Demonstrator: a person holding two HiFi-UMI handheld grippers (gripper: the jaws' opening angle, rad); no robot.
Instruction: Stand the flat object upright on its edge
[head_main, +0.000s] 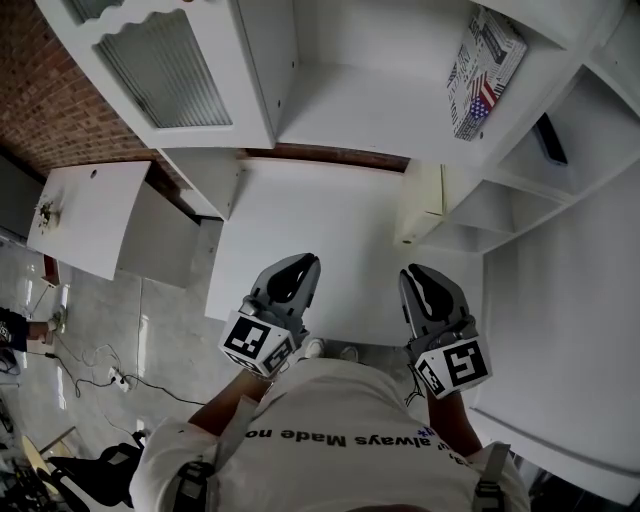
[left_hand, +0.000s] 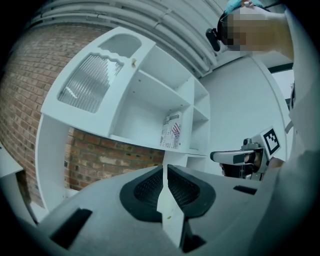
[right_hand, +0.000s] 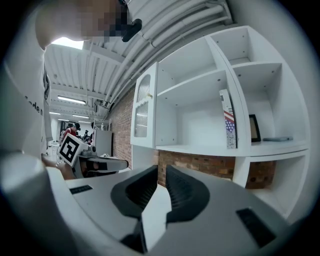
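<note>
The left gripper (head_main: 300, 262) has its textured black pads (left_hand: 147, 189) pressed together with nothing between them; the right gripper (head_main: 421, 272) stands a narrow slit apart, also empty. Both hang above the near edge of a smooth white tabletop (head_main: 330, 230). The flat object (head_main: 484, 72) is a thin slab printed with newsprint and a stars-and-stripes flag. It stands on its edge in the far white shelf unit (head_main: 370, 120) — at the right end of the wide compartment, against the divider. A rough red brick wall (head_main: 60, 120) shows behind the unit on the left.
</note>
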